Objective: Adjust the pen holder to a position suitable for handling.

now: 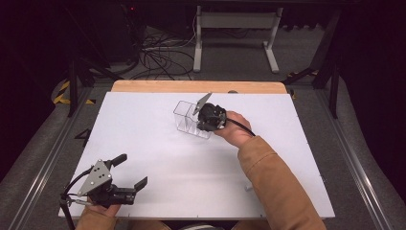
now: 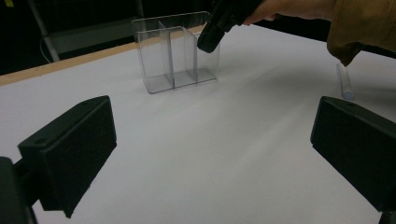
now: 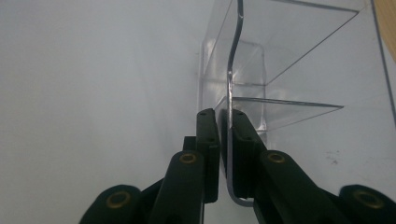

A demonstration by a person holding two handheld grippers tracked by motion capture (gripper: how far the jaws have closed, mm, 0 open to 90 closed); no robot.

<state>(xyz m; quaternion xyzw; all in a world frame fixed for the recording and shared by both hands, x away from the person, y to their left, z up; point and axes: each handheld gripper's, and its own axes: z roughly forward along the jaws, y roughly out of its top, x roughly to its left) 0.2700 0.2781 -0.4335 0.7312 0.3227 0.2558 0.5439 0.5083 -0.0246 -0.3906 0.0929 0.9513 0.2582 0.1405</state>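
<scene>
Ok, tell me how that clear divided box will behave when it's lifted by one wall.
The clear box looks thin-walled and empty, so probably light. The right gripper is pinching one wall, so it may tilt or swing. Its smooth plastic could slip, and the wall seems slightly bowed, suggesting some flex.

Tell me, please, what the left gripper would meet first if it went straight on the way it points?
Probably the clear organizer: it stands ahead between the open jaws of the left gripper, with bare table before it. Depth is hard to judge.
</scene>
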